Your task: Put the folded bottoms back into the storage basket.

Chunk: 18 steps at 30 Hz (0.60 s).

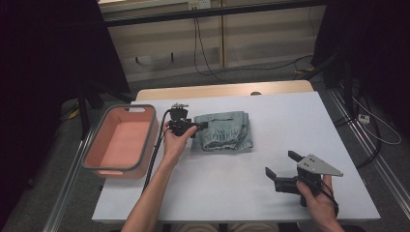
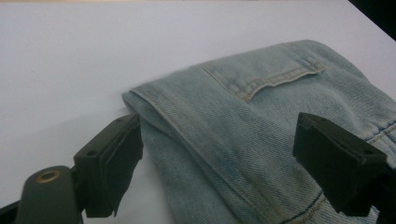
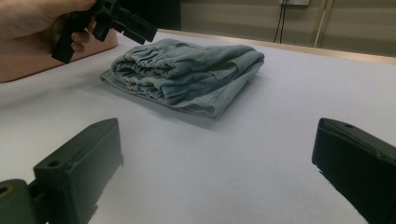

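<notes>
A folded light-blue denim garment (image 1: 223, 131) lies on the white table, left of centre. My left gripper (image 1: 201, 126) hovers at the garment's left edge, held from behind by a hand. In the left gripper view its jaws stand wide apart (image 2: 217, 135) over a folded corner of the denim (image 2: 243, 140), one jaw beside the fold and the other above the cloth, neither pad pressing. My right gripper (image 1: 281, 163) rests near the front right of the table, open with nothing between its jaws (image 3: 217, 135). It looks toward the garment (image 3: 187, 74) and the left gripper (image 3: 130, 23).
A pink tub with a grey rim (image 1: 96, 140) stands at the table's left edge, beside the left hand, and shows as a pink wall (image 3: 28, 65) in the right gripper view. The white tabletop (image 1: 290, 116) stretches to the right of the garment. Cables lie on the floor beyond the table.
</notes>
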Available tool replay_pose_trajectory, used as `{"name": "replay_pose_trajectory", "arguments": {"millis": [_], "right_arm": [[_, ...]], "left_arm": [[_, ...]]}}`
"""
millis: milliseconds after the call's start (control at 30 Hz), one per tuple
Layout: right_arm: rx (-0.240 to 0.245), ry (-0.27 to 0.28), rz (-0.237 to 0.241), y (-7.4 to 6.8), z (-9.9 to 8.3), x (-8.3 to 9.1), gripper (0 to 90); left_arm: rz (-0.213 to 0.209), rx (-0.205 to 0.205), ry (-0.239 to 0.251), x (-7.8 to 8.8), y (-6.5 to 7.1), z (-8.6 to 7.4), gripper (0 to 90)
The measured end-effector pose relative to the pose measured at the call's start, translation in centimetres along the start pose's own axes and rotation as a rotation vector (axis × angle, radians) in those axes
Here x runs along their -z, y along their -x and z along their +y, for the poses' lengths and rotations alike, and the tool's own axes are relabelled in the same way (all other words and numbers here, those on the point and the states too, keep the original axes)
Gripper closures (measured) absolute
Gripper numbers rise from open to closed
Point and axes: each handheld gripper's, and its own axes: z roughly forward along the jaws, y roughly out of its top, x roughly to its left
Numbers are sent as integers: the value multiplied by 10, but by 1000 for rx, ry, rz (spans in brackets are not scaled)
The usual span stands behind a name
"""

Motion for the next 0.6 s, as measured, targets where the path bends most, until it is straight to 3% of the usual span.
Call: {"name": "replay_pose_trajectory", "arguments": {"millis": [100,133,200,233,367,467,533,600], "right_arm": [[0,2,1,1,0,0,17],[0,2,1,1,0,0,17],[-2,1,2,1,0,0,17],[-1,1,3,1,0,0,17],[-4,-1,1,0,-1,1,17],[-1,-1,-2,1,-1,2,16],[-2,-10,0,1,-2,2,16],[-6,-14,0,2,-2,1,18]], "left_arm": [[-29,7,-14,-5,2,-2,147],[-21,-11,-23,-6,3,-3,147],[36,-32,-24,-7,6,-3,172],[38,-35,-29,-7,5,-3,174],[49,17,-72,-12,-4,-6,203],[58,25,-88,-12,-6,-7,207],[26,32,-92,-12,-5,-7,286],[14,63,-99,-13,-8,-8,296]]}}
